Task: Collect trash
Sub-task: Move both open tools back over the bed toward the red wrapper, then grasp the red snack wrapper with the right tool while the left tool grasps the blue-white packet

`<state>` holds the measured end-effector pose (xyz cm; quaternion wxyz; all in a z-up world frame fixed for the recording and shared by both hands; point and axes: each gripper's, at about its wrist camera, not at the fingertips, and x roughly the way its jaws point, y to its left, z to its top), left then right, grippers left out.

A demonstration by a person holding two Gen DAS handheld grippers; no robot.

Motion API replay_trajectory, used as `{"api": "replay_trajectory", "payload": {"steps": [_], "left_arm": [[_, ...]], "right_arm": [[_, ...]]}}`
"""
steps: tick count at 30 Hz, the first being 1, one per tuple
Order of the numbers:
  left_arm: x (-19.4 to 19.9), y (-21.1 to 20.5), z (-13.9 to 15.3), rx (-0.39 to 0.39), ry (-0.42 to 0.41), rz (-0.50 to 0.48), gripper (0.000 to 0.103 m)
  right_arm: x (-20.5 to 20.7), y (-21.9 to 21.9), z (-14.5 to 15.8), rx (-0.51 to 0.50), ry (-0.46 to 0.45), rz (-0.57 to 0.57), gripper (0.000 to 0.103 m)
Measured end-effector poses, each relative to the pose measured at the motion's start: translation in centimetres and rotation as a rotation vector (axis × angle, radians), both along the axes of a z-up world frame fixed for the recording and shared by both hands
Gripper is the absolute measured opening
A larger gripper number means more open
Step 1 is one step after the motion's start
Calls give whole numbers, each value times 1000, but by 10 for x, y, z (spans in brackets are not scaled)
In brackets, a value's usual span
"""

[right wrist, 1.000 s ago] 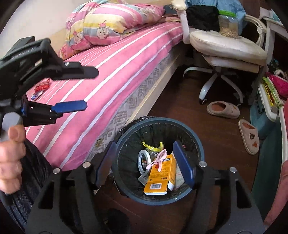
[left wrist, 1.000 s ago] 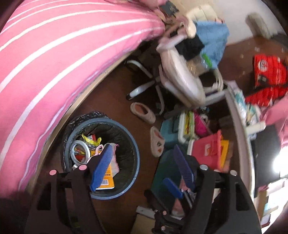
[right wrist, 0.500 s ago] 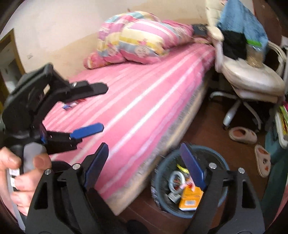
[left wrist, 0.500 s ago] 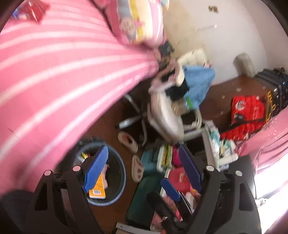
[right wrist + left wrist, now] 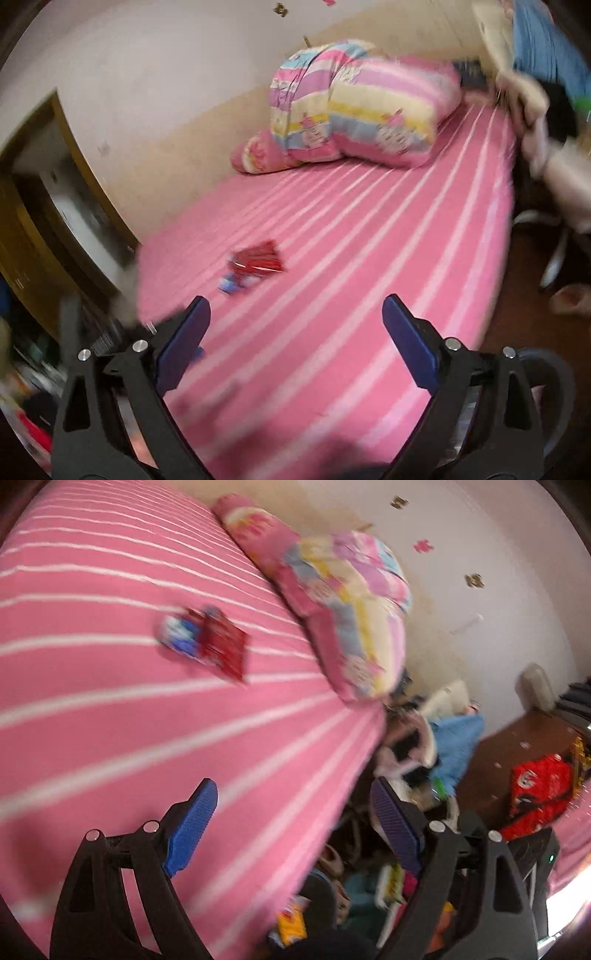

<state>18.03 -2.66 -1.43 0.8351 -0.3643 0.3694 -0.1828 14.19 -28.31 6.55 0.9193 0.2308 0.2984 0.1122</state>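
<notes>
Now the trash lies on the pink, white-striped bed sheet [image 5: 332, 280]: one crinkled red foil wrapper [image 5: 260, 260] with one small blue-and-white packet [image 5: 231, 284] touching it at about seven o'clock; in the left wrist view the same pair sits at ten o'clock of the frame, red wrapper [image 5: 223, 648] beside blue packet [image 5: 179, 635], well apart from both grippers. A second ago both cameras looked down into the round black bin with its rubbish; here the right view keeps just a piece of its dark rim [image 5: 554, 373] at four o'clock, and the bed fills both pictures. The left gripper [image 5: 291, 834] stands wide apart with nothing between its two blue pads, its jaws having just been opening; the right gripper [image 5: 295, 339] is likewise spread wide and empty, having just opened further. One folded pastel-striped quilt [image 5: 362, 107] sits at twelve o'clock on the sheet, with one pink pillow [image 5: 258, 155] beside it. At two o'clock are one cream office chair [image 5: 524, 96] and, draped on it, one blue cloth [image 5: 543, 40]. The pictures are blurred.
</notes>
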Motion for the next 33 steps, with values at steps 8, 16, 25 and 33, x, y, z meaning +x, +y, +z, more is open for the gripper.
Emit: {"api": "replay_trajectory", "payload": {"steps": [8,16,25,33], "left_arm": [[51,49,-31,42,41,18,83],[122,73,-53,-32,117,39,82],[185,85,-78,-101,234,74,69],[209,73,-92,-101,281,71,35]], "right_arm": [[96,61,-48,145,120,109,93],[168,87,-102,431,233,205,93],[230,95,-126,582,267,211,93],[254,90,-134,563,261,167,75]]}}
